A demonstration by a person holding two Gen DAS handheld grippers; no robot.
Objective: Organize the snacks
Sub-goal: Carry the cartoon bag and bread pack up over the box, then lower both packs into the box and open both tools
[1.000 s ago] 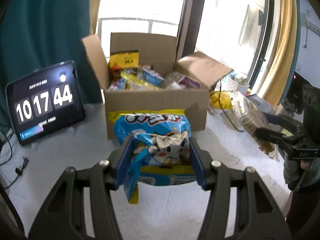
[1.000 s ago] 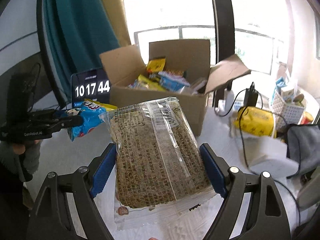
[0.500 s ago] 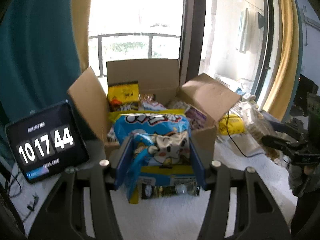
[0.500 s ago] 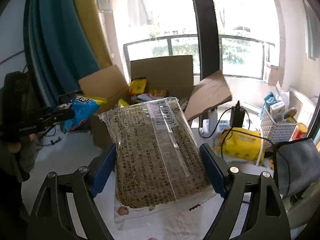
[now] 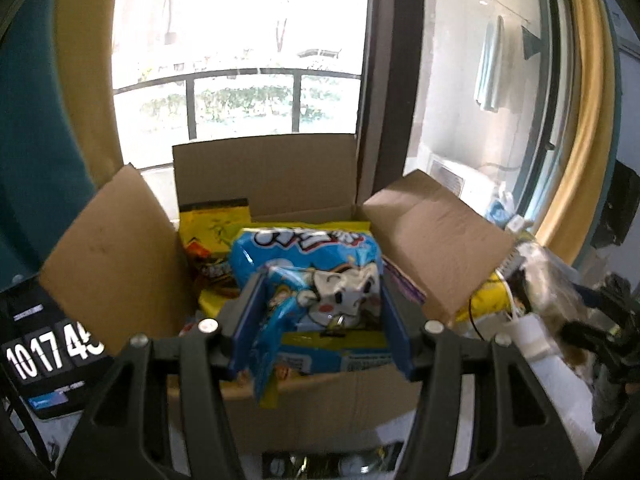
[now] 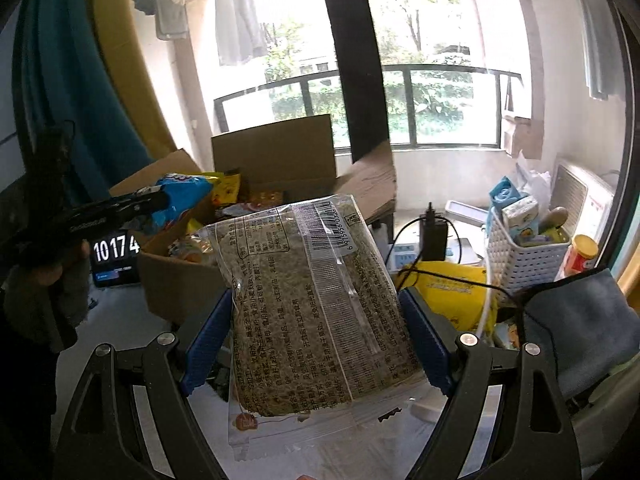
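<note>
right wrist view only: white basket [image 6: 524, 240] beside clear cracker pack [image 6: 316, 304]

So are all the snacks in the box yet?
Not yet. Done: the open brown cardboard box already holds several packets, like a yellow packet. In hand: the left claw holds a blue cartoon snack bag over the box; its jaws have just been opening slightly. Left: the right claw grips a clear packet of brown crackers, not boxed yet.
</note>
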